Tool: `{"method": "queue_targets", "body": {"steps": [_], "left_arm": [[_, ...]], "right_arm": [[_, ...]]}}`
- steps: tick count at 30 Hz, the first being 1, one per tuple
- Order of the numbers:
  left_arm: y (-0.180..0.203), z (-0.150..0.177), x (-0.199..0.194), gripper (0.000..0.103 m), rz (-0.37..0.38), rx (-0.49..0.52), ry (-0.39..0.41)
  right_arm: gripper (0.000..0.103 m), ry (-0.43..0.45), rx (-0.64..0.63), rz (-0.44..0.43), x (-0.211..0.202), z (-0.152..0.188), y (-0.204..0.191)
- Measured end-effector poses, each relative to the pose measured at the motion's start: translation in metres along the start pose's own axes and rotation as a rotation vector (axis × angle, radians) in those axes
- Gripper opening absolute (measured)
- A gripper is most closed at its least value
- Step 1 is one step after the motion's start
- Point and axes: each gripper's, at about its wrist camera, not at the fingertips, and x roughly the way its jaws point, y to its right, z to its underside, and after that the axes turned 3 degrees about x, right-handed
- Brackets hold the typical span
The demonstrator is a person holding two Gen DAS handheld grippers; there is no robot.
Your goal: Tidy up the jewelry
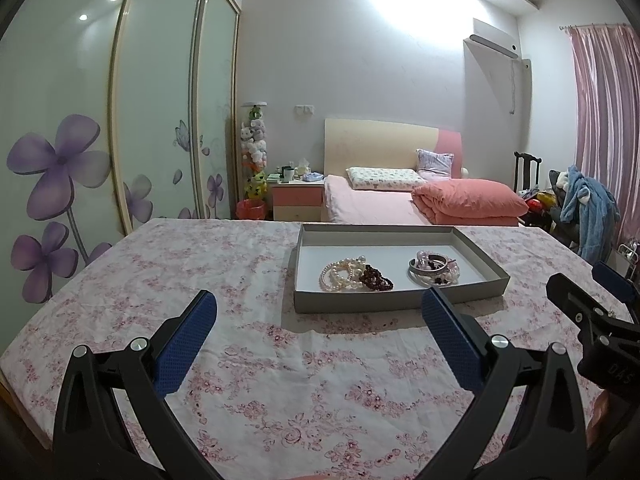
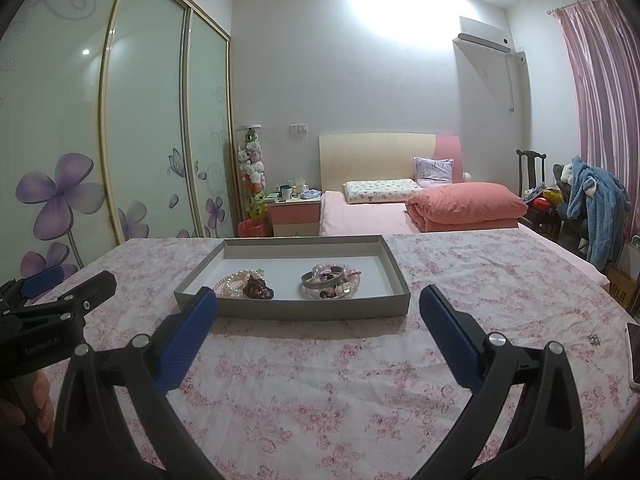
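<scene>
A shallow grey tray lies on the floral tablecloth. Inside it, a pearl bracelet pile touches a dark red bead bracelet. To their right sits a heap of silver bangles with pink beads. My left gripper is open, short of the tray's near wall, with nothing between its fingers. My right gripper is open too, level with the tray's front wall and holding nothing. Each gripper shows at the edge of the other's view.
A small sparkly trinket and a phone lie on the cloth at the right edge. Beyond the table stand a pink bed, a nightstand, sliding wardrobe doors and a chair with blue clothes.
</scene>
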Motion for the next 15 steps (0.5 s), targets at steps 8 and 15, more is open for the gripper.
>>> {"method": "queue_targets", "body": {"steps": [8, 15], "left_arm": [[0.0009, -0.0003, 0.0006, 0.101, 0.005, 0.002, -0.002], [0.003, -0.0001, -0.0007, 0.101, 0.005, 0.008, 0.01]], "right_arm": [[0.099, -0.001, 0.001, 0.0, 0.0001, 0.0001, -0.0006], [0.099, -0.004, 0.0, 0.0, 0.0013, -0.0007, 0.0004]]}}
